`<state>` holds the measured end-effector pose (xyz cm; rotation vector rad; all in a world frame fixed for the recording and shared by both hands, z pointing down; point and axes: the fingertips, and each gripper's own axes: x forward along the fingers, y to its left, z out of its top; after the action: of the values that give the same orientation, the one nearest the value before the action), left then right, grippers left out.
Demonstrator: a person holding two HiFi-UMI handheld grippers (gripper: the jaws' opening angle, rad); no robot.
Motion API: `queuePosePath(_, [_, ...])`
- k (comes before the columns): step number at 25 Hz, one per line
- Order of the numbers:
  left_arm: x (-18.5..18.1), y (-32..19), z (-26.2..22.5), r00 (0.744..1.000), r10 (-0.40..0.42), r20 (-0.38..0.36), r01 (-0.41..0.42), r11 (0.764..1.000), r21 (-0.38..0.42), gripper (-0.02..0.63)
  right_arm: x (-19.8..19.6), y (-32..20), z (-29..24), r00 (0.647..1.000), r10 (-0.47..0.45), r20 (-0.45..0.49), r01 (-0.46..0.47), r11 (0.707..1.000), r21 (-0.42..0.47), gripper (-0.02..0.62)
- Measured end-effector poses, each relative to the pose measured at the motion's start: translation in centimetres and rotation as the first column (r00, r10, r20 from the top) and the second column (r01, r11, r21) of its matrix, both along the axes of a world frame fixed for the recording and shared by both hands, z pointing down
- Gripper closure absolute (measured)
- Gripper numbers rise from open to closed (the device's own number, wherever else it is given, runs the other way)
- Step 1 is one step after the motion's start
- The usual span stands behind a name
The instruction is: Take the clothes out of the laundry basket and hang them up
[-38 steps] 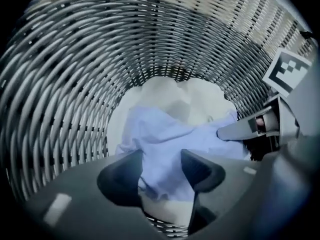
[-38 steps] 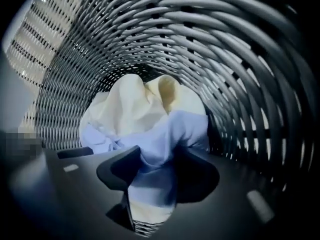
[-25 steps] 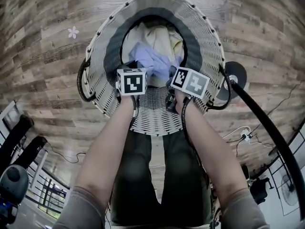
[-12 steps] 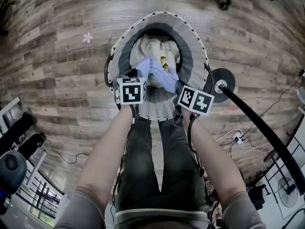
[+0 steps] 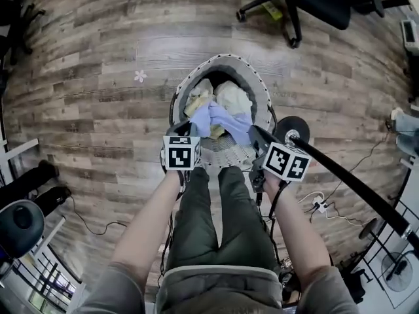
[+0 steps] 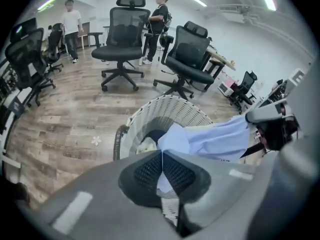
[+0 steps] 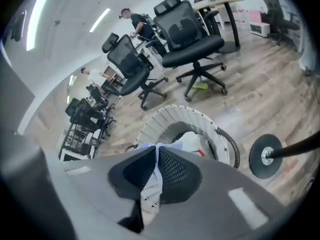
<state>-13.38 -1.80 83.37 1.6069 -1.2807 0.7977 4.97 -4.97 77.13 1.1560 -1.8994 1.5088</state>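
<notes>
At the left, the left tongs [image 6: 162, 156] were seen pressed together on a fold of the light-blue garment [image 5: 226, 123]. In the left gripper view a strip of the cloth was caught between the two dark pads, and the rest ran off to the right. The garment was thus held at one edge and was spread from there over the near rim of the laundry basket [image 5: 260, 87], which stood on the wooden floor [image 5: 78, 110] in front of the person's legs. Part of the cloth appeared to hang down into the basket, so the piece was judged to be not yet fully out. Under it, pale clothes [image 5: 234, 98] were heaped inside.

Further right, the right tongs [image 7: 156, 159] were likewise closed on the same garment, with a thin band of cloth pinched between the pads. Two grips at separate points were probably chosen so that the cloth was kept open and not bunched, which would make it easier to hang.

At the far right, the round base [image 5: 291, 131] of a stand was placed just beside the basket, and its black pole [image 5: 357, 183] rose toward the person. It was judged to be the place for hanging.
</notes>
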Motion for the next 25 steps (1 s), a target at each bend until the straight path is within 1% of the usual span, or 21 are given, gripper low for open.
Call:
queuePosePath(3, [-0.7, 0.2, -4.5, 1.0, -0.004, -0.015, 0.004, 0.999, 0.034, 0.603, -0.7, -0.9, -6.2, 0.999, -0.033, 0.03, 0.031, 0.996, 0.085, 0.549])
queuePosePath(7, [-1.5, 0.1, -10.8, 0.999, -0.009, -0.03, 0.012, 0.996, 0.083, 0.603, -1.0, -1.3, -13.9, 0.996, -0.069, 0.064, 0.058, 0.984, 0.169, 0.549])
queuePosePath(11, [-1.9, -1.0, -17.3, 0.998, -0.013, -0.056, 0.022, 0.987, 0.157, 0.603, -1.2, -1.4, -21.6, 0.988, -0.124, 0.089, 0.096, 0.959, 0.266, 0.549])
queuePosePath(14, [-2.5, -1.3, -22.4, 0.998, -0.008, -0.07, 0.023, 0.977, 0.213, 0.603, -1.4, -1.3, -27.8, 0.982, -0.146, 0.117, 0.099, 0.936, 0.337, 0.549])
queuePosePath(17, [-3.3, -1.7, -27.5, 0.997, 0.001, -0.074, 0.02, 0.962, 0.273, 0.602, -1.4, -1.3, -33.6, 0.977, -0.163, 0.134, 0.097, 0.91, 0.402, 0.549])
queuePosePath(20, [-4.2, -2.4, -32.7, 0.997, 0.019, -0.074, 0.007, 0.941, 0.338, 0.603, -1.6, -1.3, -38.8, 0.973, -0.179, 0.146, 0.093, 0.881, 0.464, 0.549])
queuePosePath(23, [-4.6, -2.6, -37.7, 0.996, 0.048, -0.071, -0.016, 0.917, 0.398, 0.603, -1.5, -1.1, -43.5, 0.967, -0.173, 0.189, 0.056, 0.862, 0.503, 0.549])
queuePosePath(25, [-4.7, -2.9, -40.7, 0.995, 0.069, -0.07, -0.031, 0.898, 0.44, 0.603, -1.4, -1.0, -46.4, 0.963, -0.169, 0.209, 0.03, 0.841, 0.54, 0.549])
